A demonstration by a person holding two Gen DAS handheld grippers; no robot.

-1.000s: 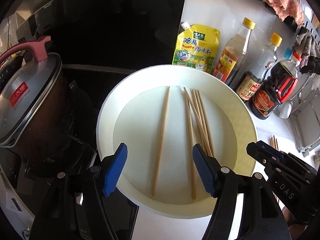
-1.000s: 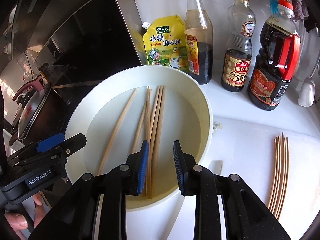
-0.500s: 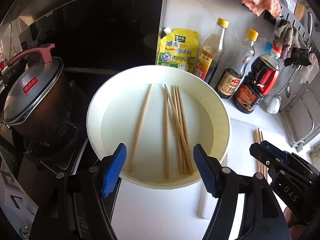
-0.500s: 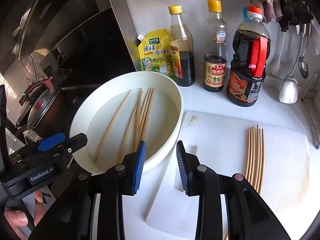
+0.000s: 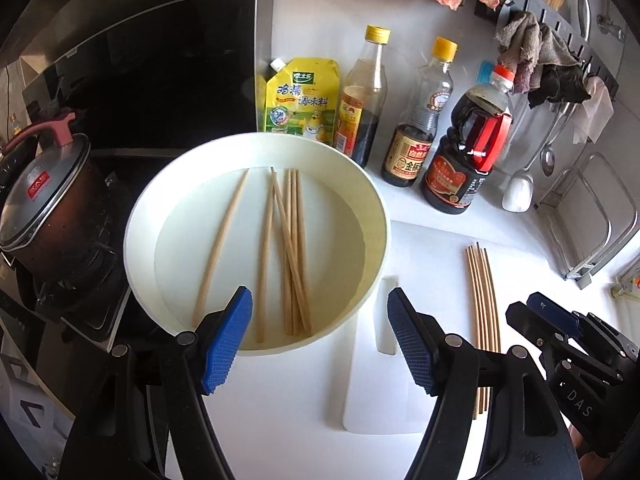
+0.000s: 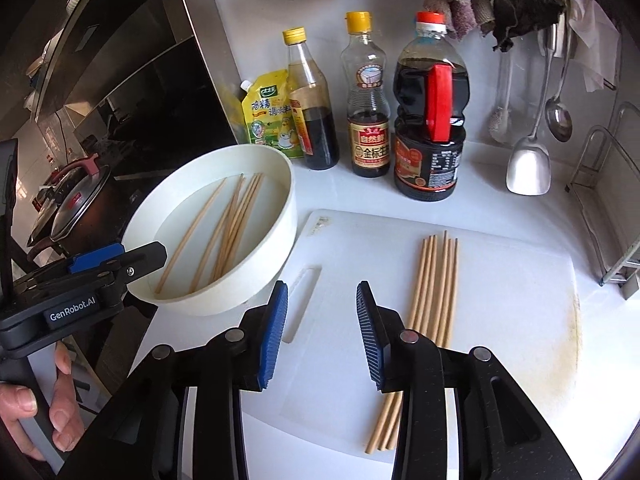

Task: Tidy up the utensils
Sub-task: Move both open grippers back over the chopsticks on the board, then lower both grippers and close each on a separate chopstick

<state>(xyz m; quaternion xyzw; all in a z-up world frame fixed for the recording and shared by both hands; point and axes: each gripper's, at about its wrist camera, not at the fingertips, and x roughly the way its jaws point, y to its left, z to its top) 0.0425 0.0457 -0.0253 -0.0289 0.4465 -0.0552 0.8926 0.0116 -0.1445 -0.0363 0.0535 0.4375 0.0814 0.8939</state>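
A white round basin holds several wooden chopsticks lying loose in shallow water. A second bundle of chopsticks lies on the white cutting board. My left gripper is open and empty above the basin's near rim. My right gripper is open and empty above the board, just left of the bundle.
Sauce bottles and a yellow seasoning pouch stand along the back wall. A pot with a lid sits on the stove at the left. Ladles and a metal rack are at the right.
Both grippers have pulled back and up from the basin. The right gripper has shifted right over the cutting board and opened wider. The chopsticks have not moved.
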